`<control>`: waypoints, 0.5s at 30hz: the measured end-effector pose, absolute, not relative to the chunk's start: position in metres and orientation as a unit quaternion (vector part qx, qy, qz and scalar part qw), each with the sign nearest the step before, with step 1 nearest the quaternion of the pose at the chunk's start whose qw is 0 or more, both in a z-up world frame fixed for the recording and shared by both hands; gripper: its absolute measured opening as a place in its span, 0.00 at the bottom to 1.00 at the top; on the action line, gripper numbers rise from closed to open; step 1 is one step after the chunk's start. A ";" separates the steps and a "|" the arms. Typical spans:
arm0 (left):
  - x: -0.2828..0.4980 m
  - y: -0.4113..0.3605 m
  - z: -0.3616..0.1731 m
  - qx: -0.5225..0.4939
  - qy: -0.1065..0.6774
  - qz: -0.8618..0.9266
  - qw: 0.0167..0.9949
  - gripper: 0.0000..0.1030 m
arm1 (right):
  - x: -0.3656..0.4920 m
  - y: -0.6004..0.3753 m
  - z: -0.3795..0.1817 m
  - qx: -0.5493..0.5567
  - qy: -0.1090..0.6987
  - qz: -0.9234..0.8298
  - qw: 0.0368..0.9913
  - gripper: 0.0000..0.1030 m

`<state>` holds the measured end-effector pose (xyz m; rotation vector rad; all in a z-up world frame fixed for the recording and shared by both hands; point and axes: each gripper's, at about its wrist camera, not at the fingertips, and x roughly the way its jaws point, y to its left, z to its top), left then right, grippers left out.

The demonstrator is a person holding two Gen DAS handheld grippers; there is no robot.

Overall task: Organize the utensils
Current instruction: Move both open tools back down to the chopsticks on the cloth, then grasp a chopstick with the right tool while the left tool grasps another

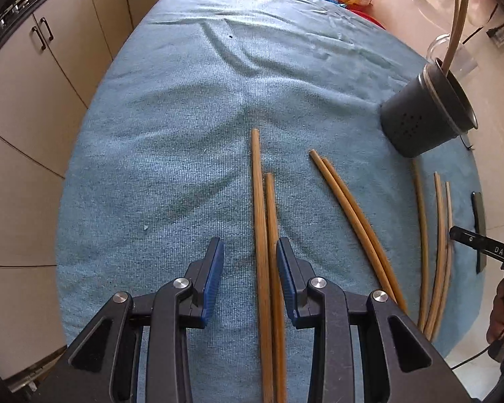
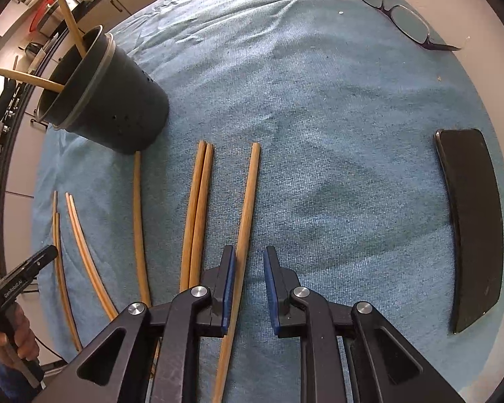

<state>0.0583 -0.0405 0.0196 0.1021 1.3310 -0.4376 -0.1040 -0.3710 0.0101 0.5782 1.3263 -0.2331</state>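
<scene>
Both grippers point steeply down over the blue cloth (image 1: 171, 127), which is spread across a round table, with chopsticks laid out in a row on it.

Left gripper (image 1: 250, 252): jaws apart, nothing pinched. A pair of brown chopsticks (image 1: 259, 221) runs lengthwise between the blue pads (image 1: 215, 278); the shorter-looking stick lies just beside the right-hand pad, and whether it touches I cannot tell. The left-hand pad stands clear, with bare cloth in the gap.

Next along, in the left wrist view, a 2nd pair (image 1: 349, 215) lies slanted, sticks side by side and touching. Past them, 3 paler chopsticks (image 1: 436, 241) lie near the cloth's edge.

Right gripper (image 2: 248, 265): jaws apart here too, a narrow gap. A single brown chopstick (image 2: 248, 201) passes between the pads, right up against the left-hand one, with open cloth between it and the right-hand one. It lies flat on the cloth, not lifted, not clamped.

Just beside it in the right wrist view, 2 brown chopsticks (image 2: 198, 201) lie pressed together, and a lone pale chopstick (image 2: 137, 215) runs up to the foot of the dark holder (image 2: 117, 107).

The holder, a dark perforated cup, stands on the cloth with 2 pale chopsticks (image 2: 67, 13) already inside, leaning out over its rim.

Off to the side: a black phone (image 2: 470, 221) face down on the cloth, and a pair of glasses (image 2: 403, 16) at the far edge
</scene>
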 end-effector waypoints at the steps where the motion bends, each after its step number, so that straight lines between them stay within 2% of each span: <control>1: 0.059 -0.040 0.020 0.047 0.613 -0.201 0.763 0.30 | -0.101 -0.369 0.009 0.262 0.606 -0.107 0.743 0.17; 15: 0.071 -0.045 0.020 0.067 0.620 -0.191 0.758 0.30 | -0.096 -0.371 0.006 0.263 0.610 -0.114 0.739 0.17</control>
